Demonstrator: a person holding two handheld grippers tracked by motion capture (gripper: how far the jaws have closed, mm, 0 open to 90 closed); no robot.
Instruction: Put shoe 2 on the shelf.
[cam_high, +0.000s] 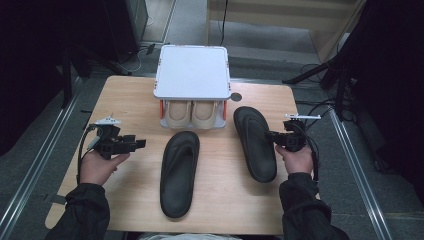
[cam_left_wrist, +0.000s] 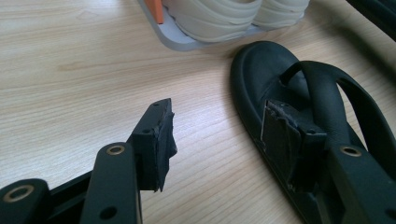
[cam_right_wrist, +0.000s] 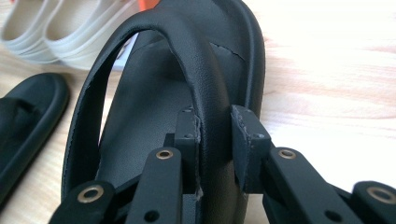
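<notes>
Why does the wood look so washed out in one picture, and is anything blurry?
In the right gripper view, glare bleaches the table to the right of the black sandal. In the left gripper view, lighting is even; the beige shoes look soft. The high view is dim at its edges.

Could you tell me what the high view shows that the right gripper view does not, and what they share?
High view alone: the white shelf top over the beige shoes, both of the person's hands, the left gripper open above bare table, and the floor around.

Right gripper view alone: the right gripper with its jaws closed on the strap of the right black sandal.

Both: the two black sandals, the beige shoes and the wooden table.
</notes>
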